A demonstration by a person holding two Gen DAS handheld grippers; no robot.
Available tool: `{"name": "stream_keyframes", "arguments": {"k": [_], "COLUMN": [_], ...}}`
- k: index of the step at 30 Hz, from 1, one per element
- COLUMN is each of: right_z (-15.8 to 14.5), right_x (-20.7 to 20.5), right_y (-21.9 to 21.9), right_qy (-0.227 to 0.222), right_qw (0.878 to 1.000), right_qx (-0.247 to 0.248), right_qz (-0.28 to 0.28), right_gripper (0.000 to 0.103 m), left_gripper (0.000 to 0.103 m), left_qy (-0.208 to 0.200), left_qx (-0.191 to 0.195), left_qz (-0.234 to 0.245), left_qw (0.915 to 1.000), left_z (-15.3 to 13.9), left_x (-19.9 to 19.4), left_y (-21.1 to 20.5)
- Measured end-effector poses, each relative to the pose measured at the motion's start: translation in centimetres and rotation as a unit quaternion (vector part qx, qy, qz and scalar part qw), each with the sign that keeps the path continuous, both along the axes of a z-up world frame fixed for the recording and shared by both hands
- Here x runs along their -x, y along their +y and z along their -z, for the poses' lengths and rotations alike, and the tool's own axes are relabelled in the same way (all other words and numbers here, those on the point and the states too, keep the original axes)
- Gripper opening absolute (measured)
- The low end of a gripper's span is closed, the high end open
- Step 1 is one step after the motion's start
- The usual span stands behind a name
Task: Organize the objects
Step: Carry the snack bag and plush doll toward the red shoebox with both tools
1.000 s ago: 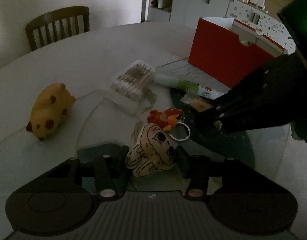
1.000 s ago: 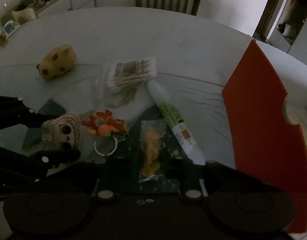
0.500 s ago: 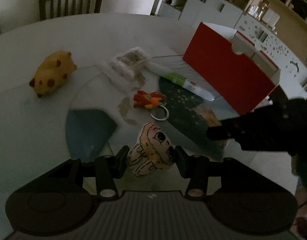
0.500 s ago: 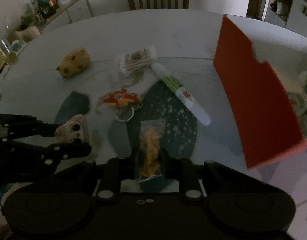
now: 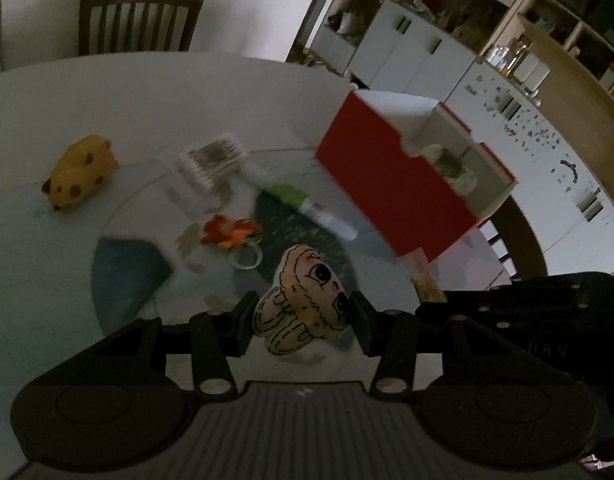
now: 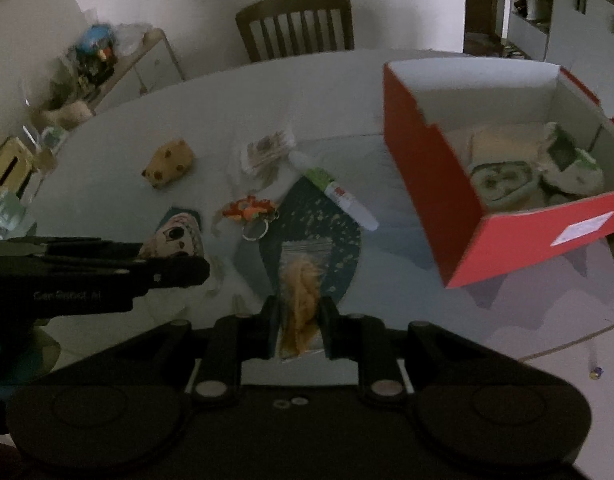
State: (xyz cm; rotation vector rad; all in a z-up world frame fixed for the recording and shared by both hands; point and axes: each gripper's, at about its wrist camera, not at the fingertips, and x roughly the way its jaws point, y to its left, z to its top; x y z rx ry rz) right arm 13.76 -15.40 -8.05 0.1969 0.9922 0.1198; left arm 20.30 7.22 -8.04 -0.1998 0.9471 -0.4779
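My left gripper (image 5: 303, 314) is shut on a small cartoon-face plush (image 5: 307, 300), held above the round table (image 5: 187, 92); the same plush (image 6: 177, 236) shows in the right wrist view. My right gripper (image 6: 299, 320) is shut on a clear zip bag of orange snacks (image 6: 301, 300), also lifted off the table. The red box (image 6: 431, 184) with a white inside stands to the right and holds several soft items (image 6: 503, 176). On the table lie a yellow spotted toy (image 6: 169, 162), a cotton swab pack (image 6: 267, 150), a green-white tube (image 6: 339, 196) and an orange keyring charm (image 6: 251, 210).
A wooden chair (image 6: 297, 24) stands behind the table. A sideboard with clutter (image 6: 87, 72) is at the far left, white cabinets (image 5: 407, 56) at the back right. A second chair's back (image 5: 523, 236) curves beside the red box (image 5: 391, 192).
Both grippers have risen with their loads and swung toward the red box, whose open inside has come into view. The items on the table have stayed put.
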Motion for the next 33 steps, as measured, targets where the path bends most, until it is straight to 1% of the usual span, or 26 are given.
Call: {"name": "stream_keyframes", "arguments": {"k": [9,17,28,33], "right_z": [-2.9,-4.7,-5.3,-5.4], "right_x": [1.1,0.9,0.6,-0.1], "right_y": [-3.0,-6.6,-12.5,-15.3], "right_qy": [-0.026,-0.052,-0.068,-0.074], "right_qw": [1.0,0.998,0.997,0.997], "right_qx": [0.003,0.014,0.009,0.01], "right_qz": [0.008,0.017,0.028,0.034], "right_gripper": [0.02,0.02,0.02,0.02], "left_gripper": [0.048,0.048,0.048,0.048], "left_qy": [-0.024,-0.051,-0.077,-0.074], "left_qx": [0.005,0.003,-0.007,-0.016], "left_qz": [0.01,0.021,0.033,0.035], "left_qw": [0.9997,0.9985,0.9965,0.9965], "left_z": [-3.0,-5.1,-6.6,-6.4], "left_x": [-0.1,-1.0,-2.6,-4.0], "left_y": [-3.8,-8.5,-14.7,-17.3]}}
